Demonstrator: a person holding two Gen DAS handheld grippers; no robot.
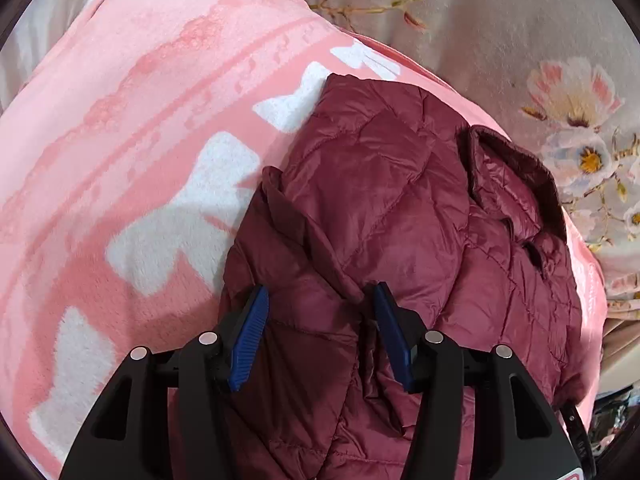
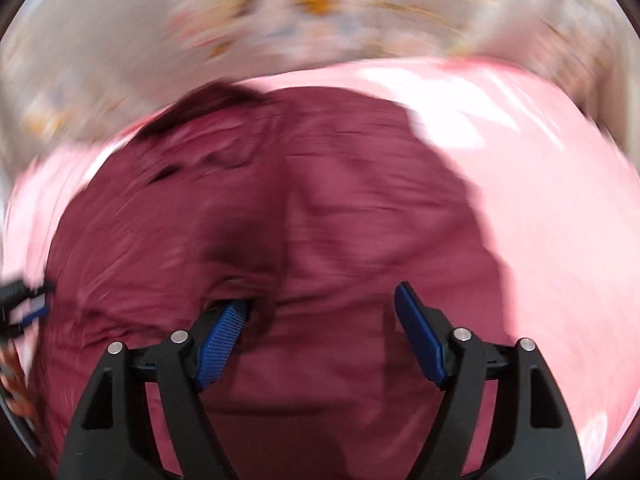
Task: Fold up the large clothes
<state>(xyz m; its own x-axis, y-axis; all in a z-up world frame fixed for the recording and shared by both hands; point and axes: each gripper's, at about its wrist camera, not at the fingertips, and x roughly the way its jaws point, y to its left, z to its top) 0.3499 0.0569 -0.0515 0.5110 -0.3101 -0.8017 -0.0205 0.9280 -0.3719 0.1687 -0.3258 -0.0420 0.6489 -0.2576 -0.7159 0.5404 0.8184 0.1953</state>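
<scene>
A maroon quilted puffer jacket point(image 1: 400, 208) lies in a rumpled heap on a pink fleece blanket point(image 1: 120, 128) with white bow shapes, which covers a bed. A pale floral sheet point(image 1: 520, 40) shows beyond it, at one to two o'clock in the left wrist view.

By its look the jacket is light, soft and puffy, with a smooth, shiny shell that seems likely to slide against the pads. It has no stiffness and will probably sag wherever it is unsupported. A hem, a cuff or the stitched collar edge point(image 1: 516, 156) at two o'clock should give a firmer pinch than the padded panels.

In the left wrist view, the left hand-held gripper point(image 1: 320, 300) stands directly over the near part of the jacket, at six o'clock. Its blue pads sit moderately apart with a padded ridge of fabric rising between them. Whether they press on that ridge or merely straddle it cannot be told.

In the right wrist view, heavily blurred, the right hand-held gripper point(image 2: 322, 300) also hangs over the jacket point(image 2: 280, 200), which fills the centre. Its jaws are wide apart. The left pad dips into a dark crease; the right pad appears clear of the cloth. Pink blanket point(image 2: 560, 200) lies at three o'clock.
</scene>
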